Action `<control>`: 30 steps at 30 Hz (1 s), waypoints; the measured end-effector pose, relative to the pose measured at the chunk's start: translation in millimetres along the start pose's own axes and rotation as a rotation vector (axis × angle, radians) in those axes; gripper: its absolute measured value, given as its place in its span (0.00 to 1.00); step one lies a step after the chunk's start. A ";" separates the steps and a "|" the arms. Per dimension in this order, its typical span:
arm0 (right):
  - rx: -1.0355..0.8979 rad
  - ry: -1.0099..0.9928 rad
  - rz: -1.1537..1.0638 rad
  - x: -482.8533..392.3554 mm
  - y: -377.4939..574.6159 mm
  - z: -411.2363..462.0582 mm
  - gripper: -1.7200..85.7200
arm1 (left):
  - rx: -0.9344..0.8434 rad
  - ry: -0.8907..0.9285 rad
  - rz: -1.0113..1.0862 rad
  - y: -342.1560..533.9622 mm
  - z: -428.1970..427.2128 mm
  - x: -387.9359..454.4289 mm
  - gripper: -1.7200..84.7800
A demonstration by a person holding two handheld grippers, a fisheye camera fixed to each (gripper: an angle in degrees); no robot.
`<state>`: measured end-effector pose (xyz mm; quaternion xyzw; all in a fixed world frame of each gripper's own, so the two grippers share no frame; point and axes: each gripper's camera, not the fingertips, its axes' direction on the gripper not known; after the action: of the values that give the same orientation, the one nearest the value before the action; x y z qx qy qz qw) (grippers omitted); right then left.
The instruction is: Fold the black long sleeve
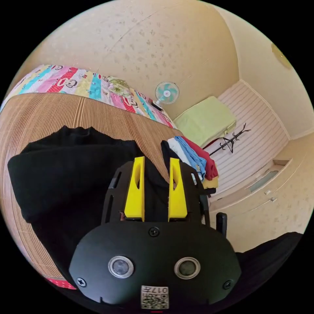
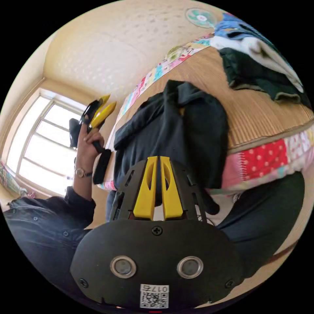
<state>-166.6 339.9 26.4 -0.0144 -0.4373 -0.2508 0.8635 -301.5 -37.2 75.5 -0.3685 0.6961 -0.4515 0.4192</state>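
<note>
Black long sleeve garment (image 1: 65, 176) lies bunched on the ribbed tan bed mat (image 1: 59, 111), near its front edge; left gripper (image 1: 157, 160) jaws apart, over the garment; right gripper (image 2: 157, 159) jaws nearly together, empty, at its hem. Risk: a pinch on stacked layers drags the whole bundle off the mat. Count: one black garment, two grippers, one clothes pile (image 1: 193, 157) beside it.

Black long sleeve (image 1: 65, 176) lies rumpled, partly folded, on the bed's mat
</note>
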 end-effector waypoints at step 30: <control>0.497 -0.235 0.641 159.6 125.5 -192.8 0.15 | -0.178 -0.205 -0.435 181.4 -60.6 -95.0 0.13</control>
<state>112.0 335.4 53.6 0.0307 -0.5535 0.1470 0.8192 -345.6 125.0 -56.2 -0.5889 0.5912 -0.4283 0.3466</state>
